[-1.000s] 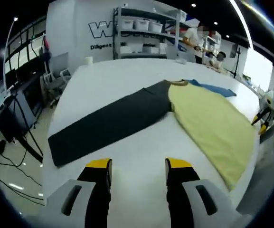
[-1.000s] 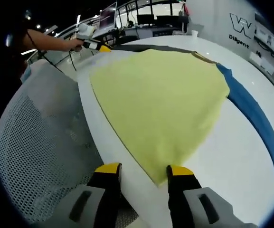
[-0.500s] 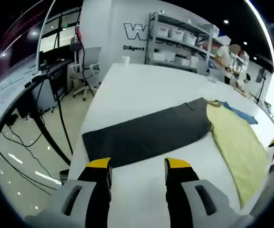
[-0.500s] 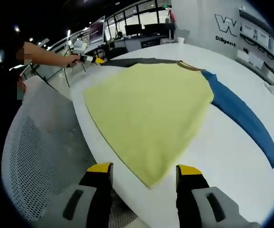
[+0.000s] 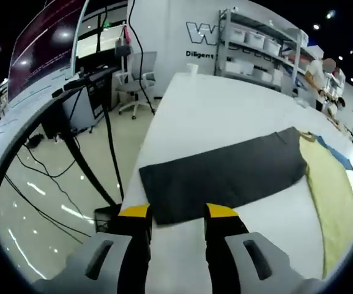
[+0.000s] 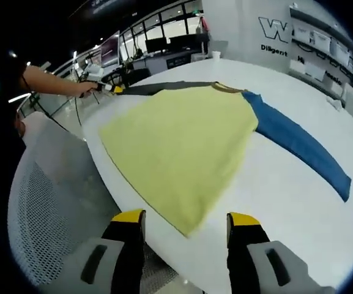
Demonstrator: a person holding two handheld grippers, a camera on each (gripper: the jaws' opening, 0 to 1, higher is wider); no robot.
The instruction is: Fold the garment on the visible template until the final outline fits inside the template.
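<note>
In the left gripper view, the left gripper (image 5: 175, 214) has its yellow-tipped jaws parted with nothing between them, poised right at the near end of the garment's dark grey sleeve (image 5: 225, 177). That sleeve lies flat as a long, smooth band across the white table (image 5: 207, 116); whether the tips touch the cloth cannot be told. Beyond it the garment's pale yellow body (image 5: 332, 199) runs off toward the view's right edge, with a sliver of blue sleeve at its far side.

In the right gripper view, the right gripper (image 6: 181, 217) holds its jaws wide apart and empty, just short of the hem corner of the garment (image 6: 182, 147). The body is a broad, soft-looking matte yellow panel spread flat, with a darker band at the neckline. The blue sleeve (image 6: 298, 144) stretches straight out to one side; the grey one reaches the other way toward the far table edge, where a hand (image 6: 81, 87) holds the other gripper at its end, too small to read its jaws.

No template outline can be made out on the glossy tabletop. A white mesh chair back (image 6: 48, 208) sits beside the table edge. Shelving with white bins (image 5: 259, 49) stands against the far wall.
</note>
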